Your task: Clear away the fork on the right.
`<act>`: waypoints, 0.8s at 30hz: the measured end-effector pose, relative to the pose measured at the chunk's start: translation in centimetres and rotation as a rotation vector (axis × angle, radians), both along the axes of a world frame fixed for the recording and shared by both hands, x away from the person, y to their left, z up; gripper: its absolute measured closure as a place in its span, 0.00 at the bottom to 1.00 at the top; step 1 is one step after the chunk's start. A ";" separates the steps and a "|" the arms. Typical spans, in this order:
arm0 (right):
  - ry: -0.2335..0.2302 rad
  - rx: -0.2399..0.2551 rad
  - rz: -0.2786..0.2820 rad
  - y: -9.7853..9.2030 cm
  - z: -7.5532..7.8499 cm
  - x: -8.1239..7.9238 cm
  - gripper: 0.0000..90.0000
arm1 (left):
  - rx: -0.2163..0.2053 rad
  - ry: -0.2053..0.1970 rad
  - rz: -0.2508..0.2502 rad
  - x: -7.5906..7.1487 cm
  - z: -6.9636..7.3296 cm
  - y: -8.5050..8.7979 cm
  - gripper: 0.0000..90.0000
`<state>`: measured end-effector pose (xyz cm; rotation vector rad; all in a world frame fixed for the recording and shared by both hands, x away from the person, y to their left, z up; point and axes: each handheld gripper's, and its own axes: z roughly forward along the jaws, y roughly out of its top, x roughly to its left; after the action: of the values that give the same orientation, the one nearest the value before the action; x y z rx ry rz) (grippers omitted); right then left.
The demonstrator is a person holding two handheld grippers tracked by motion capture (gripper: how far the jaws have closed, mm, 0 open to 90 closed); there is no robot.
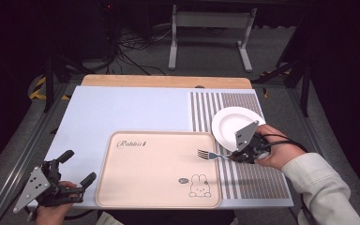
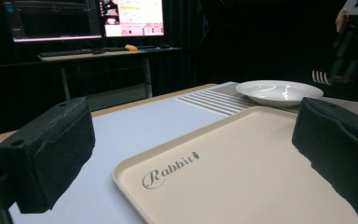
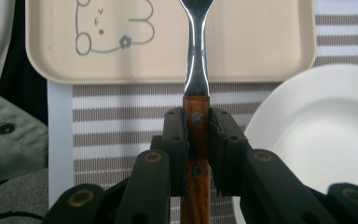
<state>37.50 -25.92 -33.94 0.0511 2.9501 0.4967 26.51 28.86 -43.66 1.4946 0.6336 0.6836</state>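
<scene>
**Fork gripped over the tray's right edge**

We see the right gripper (image 3: 196,135) clamped on the wooden handle of the fork (image 1: 212,154), whose tines reach over the right edge of the beige tray (image 1: 136,187). The white plate (image 1: 227,124) sits just beside it on the striped mat (image 1: 258,178), near the desk's right edge. Our left gripper (image 1: 77,168), jaws wide apart and holding nothing, hovers at the front left corner.
</scene>
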 end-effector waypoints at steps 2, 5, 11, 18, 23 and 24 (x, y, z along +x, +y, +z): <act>0.000 0.002 0.007 0.7 0.1 0.1 0.87 | -0.001 -0.003 -0.002 0.0 0.0 0.0 0.00; 0.004 0.014 0.010 1.6 0.2 0.2 0.87 | -0.002 -0.003 -0.006 0.0 0.0 0.0 0.00; 0.018 0.030 0.017 3.1 0.1 0.4 0.87 | 0.000 -0.005 -0.007 0.0 0.1 0.0 0.00; 0.035 0.059 -0.023 4.7 0.1 0.4 0.87 | 0.002 -0.006 -0.010 -0.1 0.1 -0.1 0.00; 0.064 0.089 -0.148 5.5 0.2 0.1 0.87 | 0.001 -0.008 -0.009 -0.1 0.1 0.0 0.00; 0.077 0.096 -0.180 5.7 0.2 0.0 0.87 | 0.006 -0.009 -0.010 -0.1 0.1 0.0 0.00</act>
<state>37.53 -20.26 -33.74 0.3509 2.9554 0.6222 26.44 28.84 -43.55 1.4983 0.6177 0.6841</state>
